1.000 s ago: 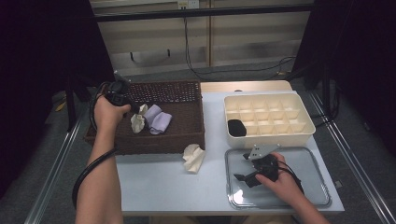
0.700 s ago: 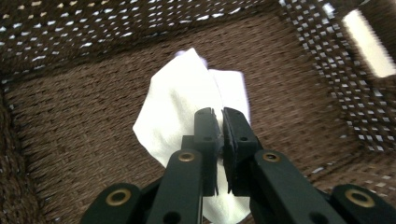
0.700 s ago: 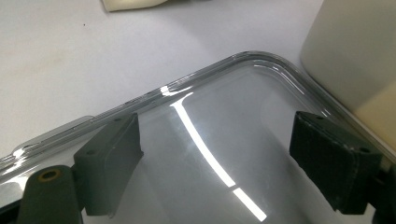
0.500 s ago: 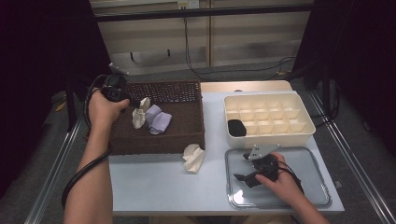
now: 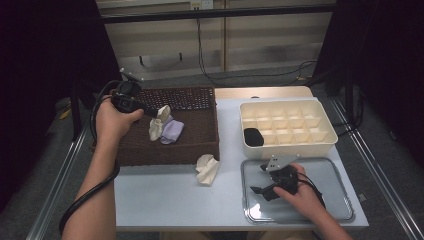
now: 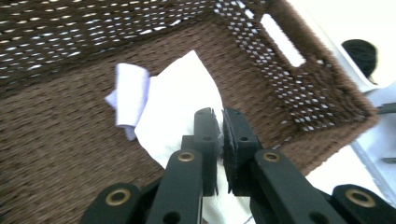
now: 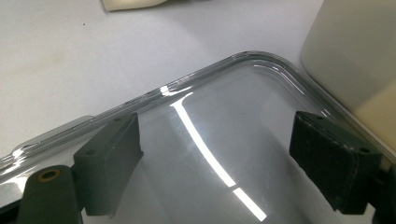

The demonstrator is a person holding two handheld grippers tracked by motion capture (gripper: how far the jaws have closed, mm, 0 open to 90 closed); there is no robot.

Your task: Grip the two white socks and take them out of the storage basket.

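Observation:
My left gripper (image 5: 154,113) hangs over the brown wicker basket (image 5: 170,150), shut on the top of a cream cloth (image 5: 157,126). That cloth droops down against a lavender cloth (image 5: 173,132) lying in the basket. In the left gripper view the jaws (image 6: 220,119) pinch the white cloth (image 6: 177,102), with the lavender cloth (image 6: 128,93) to its left on the basket floor (image 6: 56,140). My right gripper (image 5: 263,180) rests open on the clear tray (image 5: 325,200). The right gripper view shows its jaws (image 7: 219,158) wide apart over the tray (image 7: 205,93), with nothing between them.
A second cream cloth (image 5: 206,169) lies on the white table in front of the basket. Behind the tray stands a cream compartment box (image 5: 300,145) with a black bundle (image 5: 253,136) in its near-left cell. The box wall (image 7: 355,51) is close to my right gripper.
My left hand has risen a little over the basket, drawing the cream cloth up with it. The right hand and gripper have stayed put on the tray.

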